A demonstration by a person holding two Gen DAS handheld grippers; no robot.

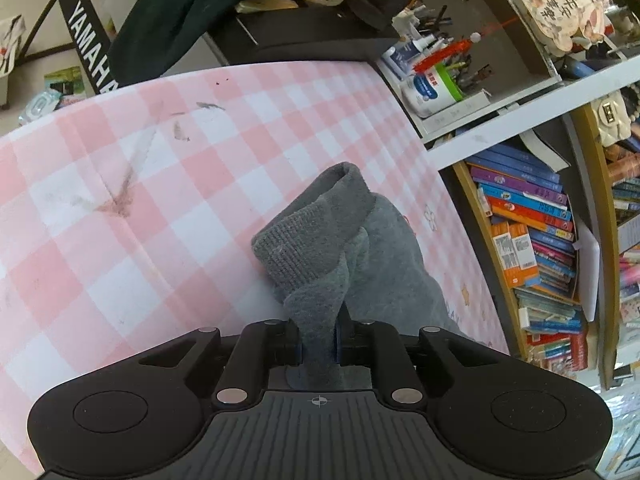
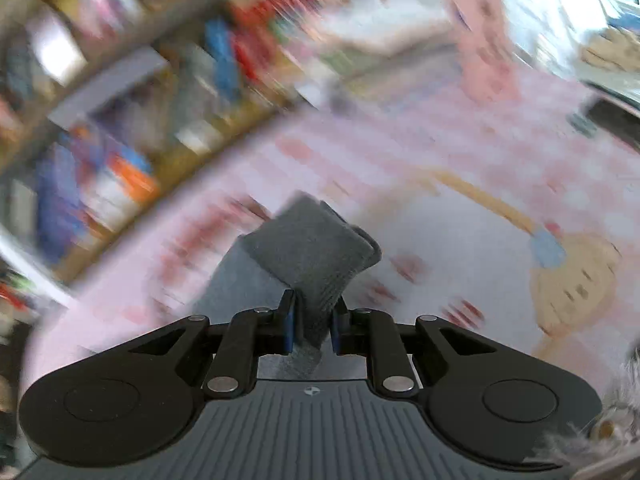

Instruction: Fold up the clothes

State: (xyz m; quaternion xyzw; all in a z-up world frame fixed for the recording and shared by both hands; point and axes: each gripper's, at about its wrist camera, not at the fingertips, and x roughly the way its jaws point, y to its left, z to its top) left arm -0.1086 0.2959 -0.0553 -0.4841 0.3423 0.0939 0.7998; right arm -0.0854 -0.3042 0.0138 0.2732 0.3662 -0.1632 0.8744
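A grey knit garment (image 1: pixel 360 248) with a ribbed cuff hangs over a pink and white checked table (image 1: pixel 140 200). My left gripper (image 1: pixel 318 340) is shut on a fold of the grey fabric, which bunches up in front of the jaws. My right gripper (image 2: pixel 312 328) is shut on another ribbed part of the same grey garment (image 2: pixel 312 252), held above the pink checked cloth (image 2: pixel 440 140). The right wrist view is blurred by motion.
A bookshelf (image 1: pixel 532 240) full of books stands along the table's right edge. Bottles and pens (image 1: pixel 436 68) fill a shelf beyond. A dark garment (image 1: pixel 180 4) lies on a Yamaha keyboard (image 1: pixel 90 48) behind the table. A cartoon print (image 2: pixel 568 280) shows on the cloth.
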